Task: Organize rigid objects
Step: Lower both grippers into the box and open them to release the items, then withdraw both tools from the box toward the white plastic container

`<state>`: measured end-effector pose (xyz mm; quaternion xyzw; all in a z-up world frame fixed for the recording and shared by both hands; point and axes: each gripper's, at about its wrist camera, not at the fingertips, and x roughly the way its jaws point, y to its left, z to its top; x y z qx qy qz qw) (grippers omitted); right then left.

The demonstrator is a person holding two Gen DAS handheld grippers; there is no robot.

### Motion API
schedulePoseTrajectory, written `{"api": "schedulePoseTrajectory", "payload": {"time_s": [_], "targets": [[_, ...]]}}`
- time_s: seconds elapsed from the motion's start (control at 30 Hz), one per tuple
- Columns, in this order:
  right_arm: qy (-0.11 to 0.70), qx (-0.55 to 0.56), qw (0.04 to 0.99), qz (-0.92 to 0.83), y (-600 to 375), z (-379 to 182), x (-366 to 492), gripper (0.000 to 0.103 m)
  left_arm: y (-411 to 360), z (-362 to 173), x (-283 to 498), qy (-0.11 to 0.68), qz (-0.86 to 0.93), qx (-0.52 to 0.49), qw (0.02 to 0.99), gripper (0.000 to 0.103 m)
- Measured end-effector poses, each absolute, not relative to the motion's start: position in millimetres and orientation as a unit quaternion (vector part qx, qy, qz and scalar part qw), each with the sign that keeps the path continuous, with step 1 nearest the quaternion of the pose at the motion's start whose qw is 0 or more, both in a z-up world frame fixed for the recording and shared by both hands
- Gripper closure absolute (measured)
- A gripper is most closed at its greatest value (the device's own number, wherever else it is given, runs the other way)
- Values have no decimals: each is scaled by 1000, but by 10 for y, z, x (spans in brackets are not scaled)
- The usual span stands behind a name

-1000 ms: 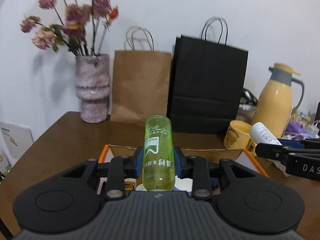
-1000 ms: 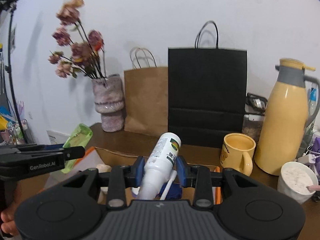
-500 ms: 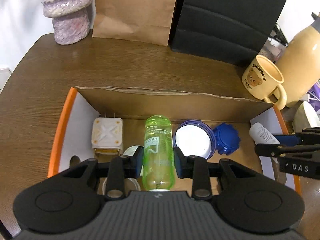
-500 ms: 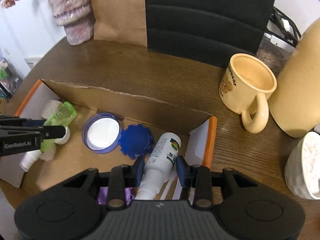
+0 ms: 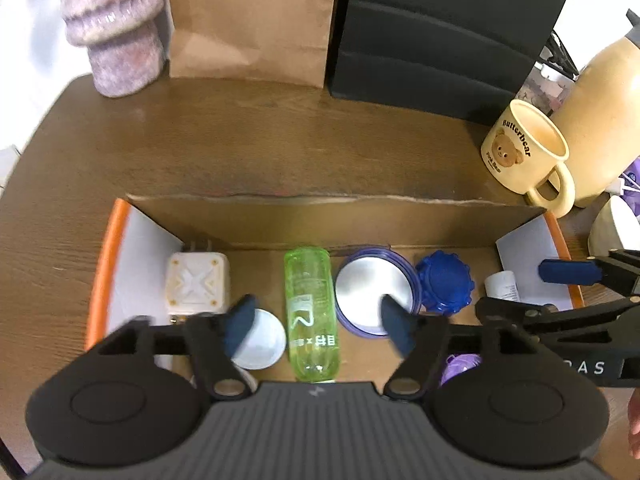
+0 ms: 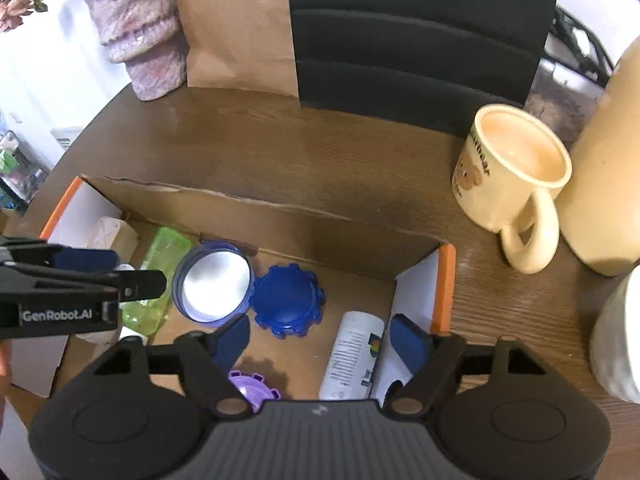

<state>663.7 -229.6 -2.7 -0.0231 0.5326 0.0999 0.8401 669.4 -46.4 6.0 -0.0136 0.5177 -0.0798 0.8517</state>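
An open cardboard box [image 5: 320, 208] with orange-edged flaps sits on the wooden table. My left gripper [image 5: 318, 326] is open above a green bottle [image 5: 311, 312] lying on the box floor. My right gripper [image 6: 320, 338] is open above a white bottle [image 6: 352, 354] lying by the box's right flap. The box also holds a white charger [image 5: 198, 284], a round purple-rimmed lid [image 5: 374, 290], a blue scalloped cap [image 5: 442, 288], a white round lid [image 5: 258, 340] and a small purple cap [image 6: 252, 390].
A cream bear mug [image 5: 524, 148] and a yellow thermos [image 5: 604, 120] stand right of the box. A brown paper bag [image 5: 256, 16], a black bag [image 5: 448, 28] and a pink vase [image 5: 116, 28] line the back. A white cup [image 6: 620, 332] is at far right.
Both grippers have opened and let go: the green bottle and the white bottle now lie in the box. A second ago both were held up above the table.
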Motion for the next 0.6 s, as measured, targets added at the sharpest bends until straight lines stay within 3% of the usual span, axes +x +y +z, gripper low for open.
{"api": "schedulePoseTrajectory", "payload": {"time_s": [0.17, 0.6], "targets": [[521, -29, 848, 95, -2278, 187, 6470, 19, -396, 268, 6528, 511, -77, -7, 856, 8], [469, -53, 877, 88, -2275, 1004, 5619, 15, -32, 1088, 5648, 448, -59, -18, 892, 3]]}}
